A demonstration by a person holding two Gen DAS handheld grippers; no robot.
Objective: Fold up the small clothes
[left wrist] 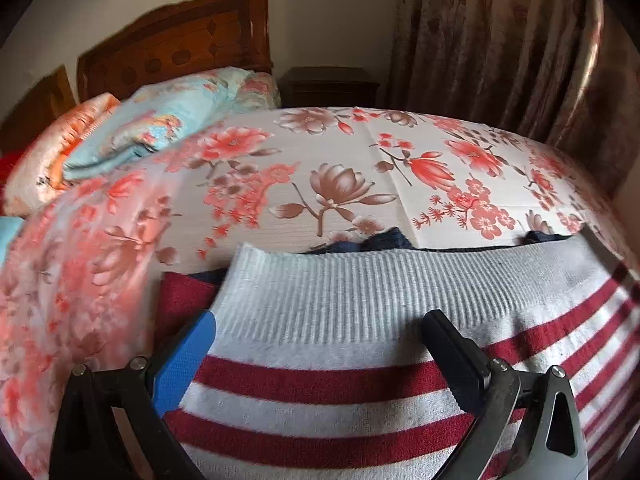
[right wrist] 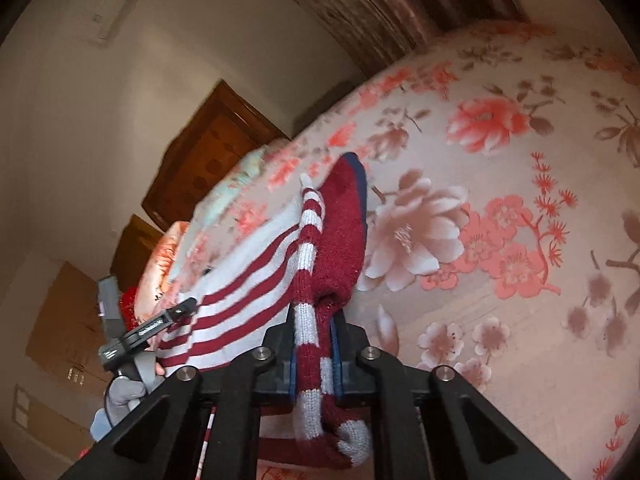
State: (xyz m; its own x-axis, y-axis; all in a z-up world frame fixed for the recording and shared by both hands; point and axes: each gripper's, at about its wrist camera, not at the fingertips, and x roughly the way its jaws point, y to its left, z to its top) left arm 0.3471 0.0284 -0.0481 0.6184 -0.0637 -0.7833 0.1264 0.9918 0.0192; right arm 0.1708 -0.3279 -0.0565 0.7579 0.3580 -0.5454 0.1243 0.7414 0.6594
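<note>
Two claws work on one striped sweater [left wrist: 340, 364] that lies on a bed [left wrist: 360, 168] covered with a flowered sheet. Toward the bed's far left corner, below the wooden headboard [left wrist: 176, 44], folded quilts [left wrist: 160, 120] sit in a pile, light blue over orange. A flowered cover [left wrist: 80, 260] hangs blurred along the left side of the left wrist view. The sweater, white with dark red stripes and a grey ribbed band, spreads over the near edge of the bed, with a bit of dark blue cloth showing past its far edge. The left claw [left wrist: 320, 344] stands over the sweater with its jaws wide apart, the blue pad [left wrist: 188, 360] on one side and the black finger [left wrist: 452, 348] on the other, just below the ribbed band; nothing is pinched between them. A dark nightstand [left wrist: 328, 86] and a patterned curtain [left wrist: 500, 40] stand beyond the bed's far edge. In the right wrist view the right claw [right wrist: 314, 368] is clamped together on a bunched fold of the sweater [right wrist: 320, 240], which rises off the sheet and trails back through the jaws. The left claw [right wrist: 160, 322] shows at that view's left, with a gloved hand [right wrist: 128, 394] on its handle.
</note>
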